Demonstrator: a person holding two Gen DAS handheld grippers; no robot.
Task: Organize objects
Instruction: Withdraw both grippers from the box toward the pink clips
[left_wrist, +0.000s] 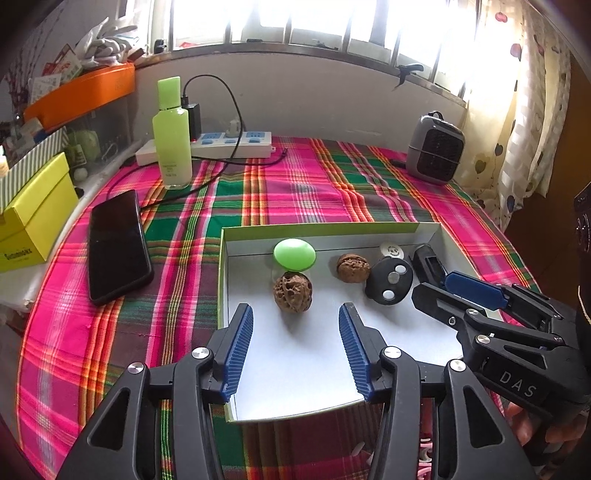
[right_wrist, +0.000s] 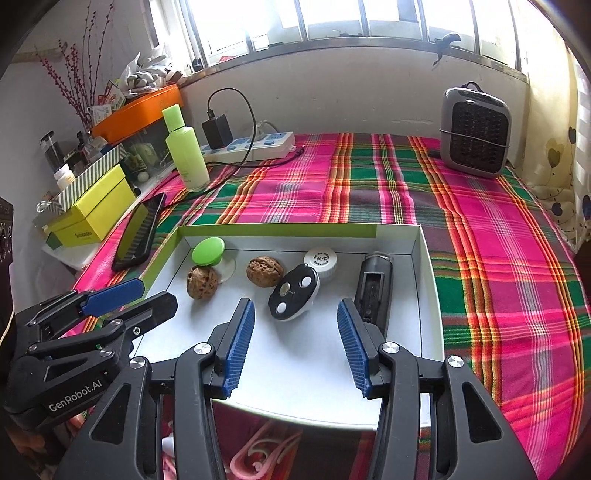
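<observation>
A shallow white box with a green rim lies on the plaid cloth. Inside it are two walnuts, a green round disc, a black oval remote with white buttons, a white cap and a black oblong device. My left gripper hovers open over the box, just short of the nearer walnut, nothing between its pads. My right gripper is open beside the remote and the black device, also holding nothing.
A black phone lies left of the box. A green bottle, a power strip with a charger, a yellow box and an orange tray crowd the back left. A grey heater stands back right.
</observation>
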